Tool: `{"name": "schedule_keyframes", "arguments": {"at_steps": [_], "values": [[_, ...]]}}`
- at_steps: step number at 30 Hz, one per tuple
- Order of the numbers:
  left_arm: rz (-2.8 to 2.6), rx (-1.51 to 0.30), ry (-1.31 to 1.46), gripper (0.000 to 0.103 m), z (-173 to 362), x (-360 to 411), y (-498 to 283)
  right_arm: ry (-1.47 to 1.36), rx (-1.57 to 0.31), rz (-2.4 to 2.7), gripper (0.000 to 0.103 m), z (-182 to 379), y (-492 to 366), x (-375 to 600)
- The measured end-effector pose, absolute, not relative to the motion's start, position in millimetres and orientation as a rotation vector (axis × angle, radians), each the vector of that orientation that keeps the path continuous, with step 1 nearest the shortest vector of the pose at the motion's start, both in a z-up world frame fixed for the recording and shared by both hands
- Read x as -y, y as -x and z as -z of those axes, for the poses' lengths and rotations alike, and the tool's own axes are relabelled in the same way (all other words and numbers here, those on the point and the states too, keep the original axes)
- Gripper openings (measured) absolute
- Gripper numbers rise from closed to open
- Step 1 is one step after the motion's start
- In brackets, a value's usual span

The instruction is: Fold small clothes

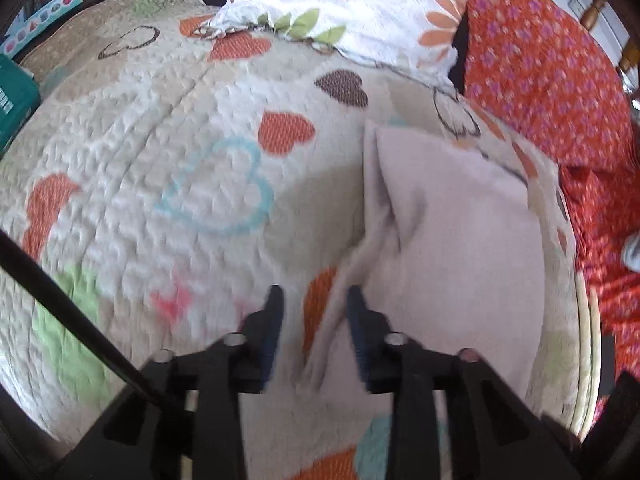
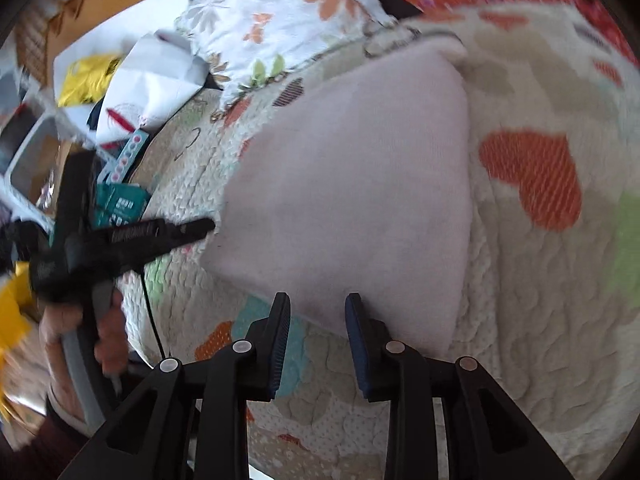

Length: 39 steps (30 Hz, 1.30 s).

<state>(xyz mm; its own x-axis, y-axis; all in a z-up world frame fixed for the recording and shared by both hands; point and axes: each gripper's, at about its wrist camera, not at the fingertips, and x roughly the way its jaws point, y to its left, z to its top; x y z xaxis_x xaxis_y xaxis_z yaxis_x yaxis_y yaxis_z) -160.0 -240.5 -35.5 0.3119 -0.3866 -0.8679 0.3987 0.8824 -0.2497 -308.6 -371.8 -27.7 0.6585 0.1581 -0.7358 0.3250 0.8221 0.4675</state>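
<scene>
left gripper (image 1: 314,300): jaws apart, a fold of the pale pink garment (image 1: 452,248) rising between them, contact unclear through blur | right gripper (image 2: 318,306): jaws apart at garment's near edge, gripping nothing | garment: flat on heart-print quilt (image 1: 152,152) | beyond: floral pillow (image 1: 352,8)

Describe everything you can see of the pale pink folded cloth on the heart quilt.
The pale pink folded cloth is soft, plain, matte fabric, lying flat on the heart-patterned quilt as a rough four-sided shape. In the left wrist view its near edge bunches into a raised fold between the left gripper fingers. The right gripper straddles its near corner, jaws apart, not pressing.
</scene>
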Motion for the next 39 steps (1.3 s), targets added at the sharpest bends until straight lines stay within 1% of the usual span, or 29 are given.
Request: {"name": "schedule_keyframes", "arguments": {"at_steps": [3, 5, 6, 7, 8, 9, 11, 13, 17, 19, 20, 21, 22, 23, 24, 25, 26, 27, 30, 33, 36, 38, 39], "values": [[0.570, -1.165, -0.005, 0.036, 41, 264, 132, -0.585, -0.845, 0.106, 0.031, 20, 308, 370], [0.626, -1.246, 0.003, 0.036, 50, 290, 101, -0.572, -0.846, 0.106, 0.031, 20, 307, 370], [0.639, -1.270, 0.000, 0.034, 52, 300, 87, -0.565, -0.850, 0.107, 0.031, 21, 306, 369], [0.648, -1.281, -0.013, 0.029, 54, 309, 77, -0.552, -0.858, 0.110, 0.031, 22, 306, 368], [0.665, -1.282, -0.028, 0.008, 54, 316, 70, -0.537, -0.865, 0.113, 0.031, 23, 307, 368], [0.666, -1.280, -0.058, 0.007, 53, 323, 65, -0.520, -0.872, 0.117, 0.031, 23, 307, 368], [0.613, -1.222, -0.116, 0.000, 47, 327, 59, -0.485, -0.880, 0.127, 0.031, 23, 306, 365], [0.519, -1.138, -0.218, 0.000, 42, 330, 49, -0.459, -0.890, 0.140, 0.031, 24, 305, 364], [0.486, -1.168, -0.230, 0.001, 49, 324, 36, -0.481, -0.922, 0.142, 0.032, 34, 300, 370], [0.481, -1.170, -0.220, 0.005, 47, 315, 38, -0.503, -0.922, 0.135, 0.032, 35, 299, 373], [0.475, -1.160, -0.219, 0.012, 42, 308, 42, -0.504, -0.917, 0.134, 0.032, 33, 299, 373], [0.475, -1.152, -0.217, 0.024, 38, 302, 45, -0.503, -0.909, 0.133, 0.032, 31, 300, 373], [0.473, -1.142, -0.213, 0.032, 32, 293, 49, -0.499, -0.899, 0.134, 0.033, 29, 302, 372], [0.466, -1.125, -0.207, 0.047, 25, 286, 52, -0.494, -0.891, 0.137, 0.035, 27, 303, 371], [0.452, -1.088, -0.202, 0.055, 16, 275, 62, -0.486, -0.882, 0.143, 0.035, 25, 305, 370], [0.441, -1.054, -0.203, 0.057, 7, 265, 70, -0.477, -0.873, 0.152, 0.038, 23, 307, 369], [0.428, -1.007, -0.214, 0.064, -2, 255, 83, -0.471, -0.864, 0.162, 0.039, 21, 308, 368], [0.419, -0.972, -0.226, 0.073, -9, 248, 92, -0.469, -0.852, 0.177, 0.040, 19, 311, 368], [0.375, -0.809, -0.249, 0.090, -33, 220, 133, -0.483, -0.827, 0.218, 0.041, 14, 319, 370], [0.348, -0.660, -0.227, 0.100, -51, 197, 174, -0.488, -0.801, 0.277, 0.043, 4, 332, 370], [0.357, -0.540, -0.181, 0.103, -65, 175, 212, -0.470, -0.787, 0.317, 0.048, -9, 346, 363], [0.402, -0.480, -0.140, 0.103, -69, 163, 227, -0.448, -0.781, 0.327, 0.057, -15, 355, 355], [0.422, -0.478, -0.121, 0.103, -68, 158, 233, -0.429, -0.776, 0.334, 0.060, -17, 363, 349]]}}
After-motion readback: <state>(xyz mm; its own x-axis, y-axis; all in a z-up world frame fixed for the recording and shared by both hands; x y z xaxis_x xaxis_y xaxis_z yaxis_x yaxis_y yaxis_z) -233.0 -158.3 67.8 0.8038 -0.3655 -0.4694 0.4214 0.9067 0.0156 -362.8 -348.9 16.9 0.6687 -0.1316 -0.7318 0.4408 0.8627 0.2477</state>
